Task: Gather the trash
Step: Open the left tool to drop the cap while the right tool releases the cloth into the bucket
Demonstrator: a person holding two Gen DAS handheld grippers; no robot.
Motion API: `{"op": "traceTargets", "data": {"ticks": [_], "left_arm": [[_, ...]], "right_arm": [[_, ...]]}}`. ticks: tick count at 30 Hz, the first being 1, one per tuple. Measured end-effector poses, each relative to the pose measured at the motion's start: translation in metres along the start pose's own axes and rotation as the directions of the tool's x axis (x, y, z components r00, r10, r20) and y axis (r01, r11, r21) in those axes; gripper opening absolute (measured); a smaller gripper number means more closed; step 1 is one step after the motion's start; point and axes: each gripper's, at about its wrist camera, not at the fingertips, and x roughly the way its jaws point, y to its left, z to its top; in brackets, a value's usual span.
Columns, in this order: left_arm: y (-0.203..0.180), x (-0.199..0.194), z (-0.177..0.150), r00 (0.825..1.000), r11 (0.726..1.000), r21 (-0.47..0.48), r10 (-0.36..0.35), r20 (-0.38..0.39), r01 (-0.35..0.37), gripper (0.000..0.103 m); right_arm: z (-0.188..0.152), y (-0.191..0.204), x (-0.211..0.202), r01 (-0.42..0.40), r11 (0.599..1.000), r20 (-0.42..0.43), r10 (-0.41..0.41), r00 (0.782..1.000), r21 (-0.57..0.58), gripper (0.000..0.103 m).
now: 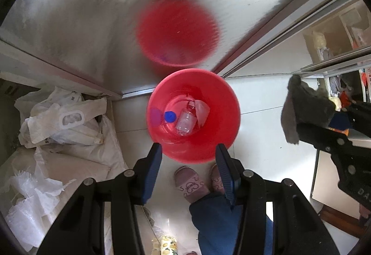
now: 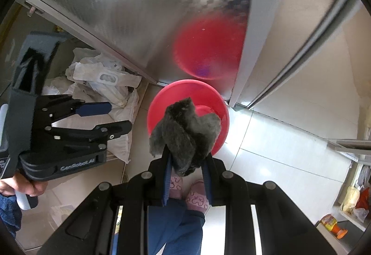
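A red bin [image 1: 162, 139] stands on the tiled floor against a shiny metal cabinet. Inside it lie a clear plastic bottle [image 1: 185, 121], a blue cap [image 1: 170, 116] and a scrap of clear wrapper [image 1: 202, 111]. My left gripper [image 1: 189, 153] hangs open straight above the bin's near rim, with nothing between its blue pads. My right gripper [image 2: 186, 162] is shut on a crumpled grey cloth [image 2: 183, 132], held over the same bin [image 2: 160, 101]. In the left wrist view that cloth [image 1: 303, 108] shows at the right, off to the side of the bin.
The metal cabinet front [image 1: 92, 11] mirrors the bin. White bags and sacks [image 1: 65, 120] are heaped to the left. The person's pink slippers [image 1: 190, 183] and blue trouser leg stand just below the bin. Open shelves [image 1: 336, 32] lie to the right.
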Motion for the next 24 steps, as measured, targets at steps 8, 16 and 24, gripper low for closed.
{"op": "traceTargets", "data": {"ticks": [8, 16, 24], "left_arm": [[0.027, 0.015, -0.011, 1.0, 0.998, -0.07, 0.001, -0.029, -0.003, 0.083], [0.037, 0.025, -0.022, 0.997, 0.996, -0.071, 0.052, -0.055, -0.056, 0.088], [0.045, 0.02, -0.027, 0.996, 0.99, -0.112, 0.083, -0.045, -0.087, 0.102]], "right_arm": [[0.003, -0.003, 0.046, 0.007, 1.0, -0.04, -0.006, 0.999, 0.022, 0.023], [0.006, -0.001, 0.07, 0.005, 1.0, -0.092, -0.004, 0.996, 0.016, 0.028], [0.006, 0.004, 0.062, 0.033, 0.999, -0.088, -0.034, 0.996, -0.008, 0.06]]}}
